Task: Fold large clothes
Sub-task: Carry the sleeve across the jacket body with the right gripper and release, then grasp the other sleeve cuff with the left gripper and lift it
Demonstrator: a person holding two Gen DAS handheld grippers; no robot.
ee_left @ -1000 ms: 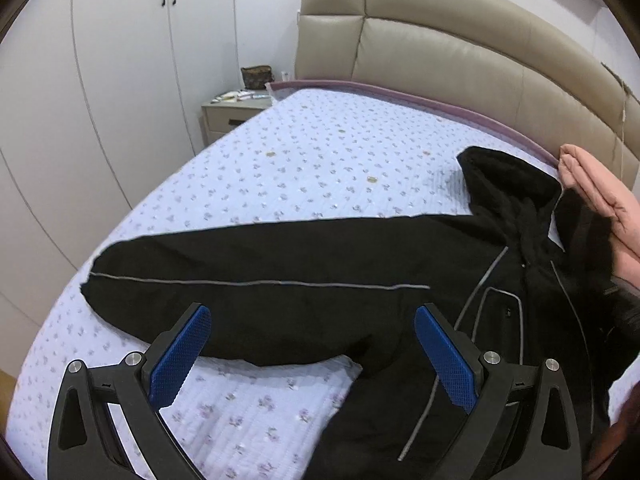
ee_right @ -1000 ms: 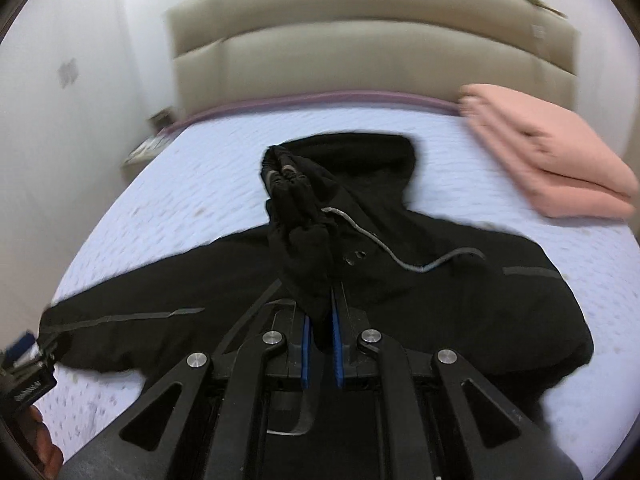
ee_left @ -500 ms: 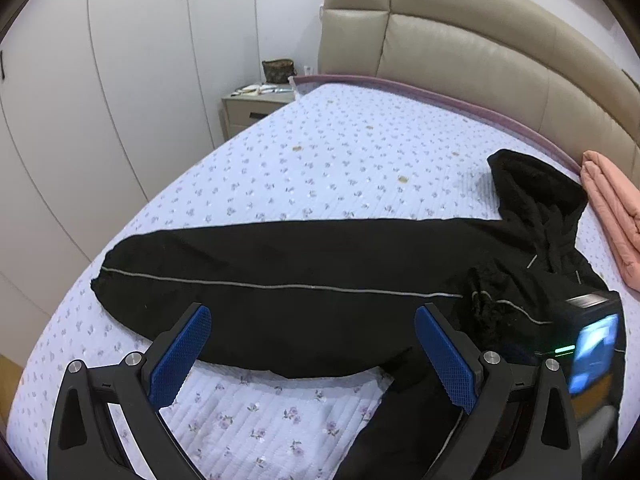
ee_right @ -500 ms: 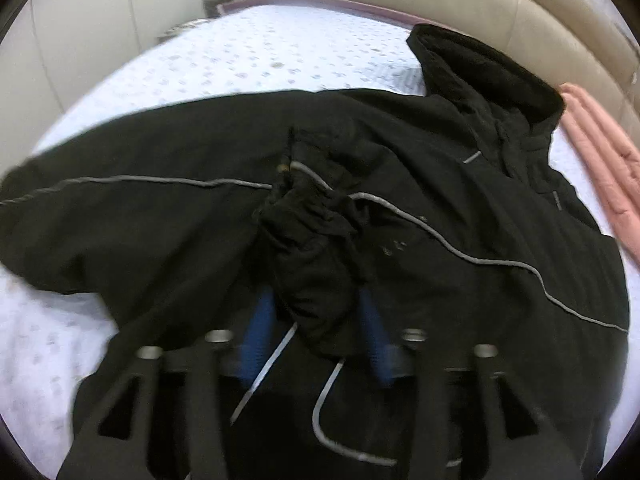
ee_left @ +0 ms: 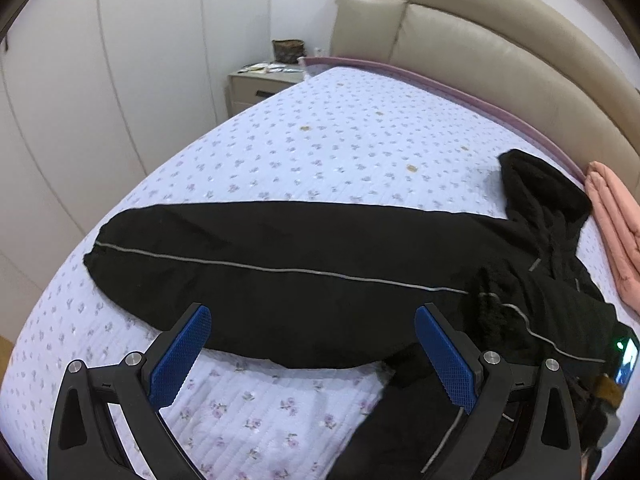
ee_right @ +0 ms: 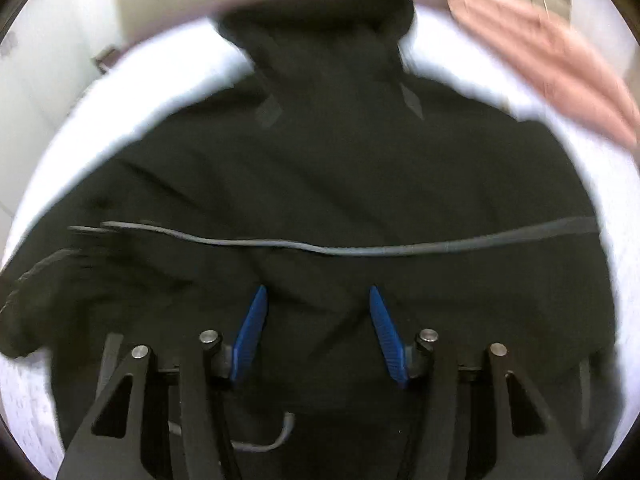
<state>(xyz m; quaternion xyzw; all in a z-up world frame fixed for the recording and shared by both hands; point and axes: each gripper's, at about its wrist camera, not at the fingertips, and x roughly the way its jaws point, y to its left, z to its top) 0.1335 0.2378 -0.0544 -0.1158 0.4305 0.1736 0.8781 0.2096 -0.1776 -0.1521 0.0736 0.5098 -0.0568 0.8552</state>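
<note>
A black hooded jacket (ee_left: 304, 276) with thin grey piping lies on the bed. Its left sleeve stretches flat toward the bed's left edge, its hood (ee_left: 536, 184) points at the headboard. The other sleeve lies folded across the chest (ee_right: 320, 248). My left gripper (ee_left: 312, 320) is open and empty, hovering just above the near edge of the stretched sleeve. My right gripper (ee_right: 316, 300) is open and empty, close above the jacket's body; this view is blurred.
The bed has a lilac flowered quilt (ee_left: 320, 148) and a beige padded headboard (ee_left: 500, 56). A folded pink blanket (ee_left: 616, 224) lies right of the hood, also in the right wrist view (ee_right: 552, 52). A nightstand (ee_left: 264, 84) and white wardrobe (ee_left: 100, 80) stand at the left.
My right gripper carried the right sleeve across the jacket's chest, opened and let it go. The left gripper stayed open and shifted only slightly.
</note>
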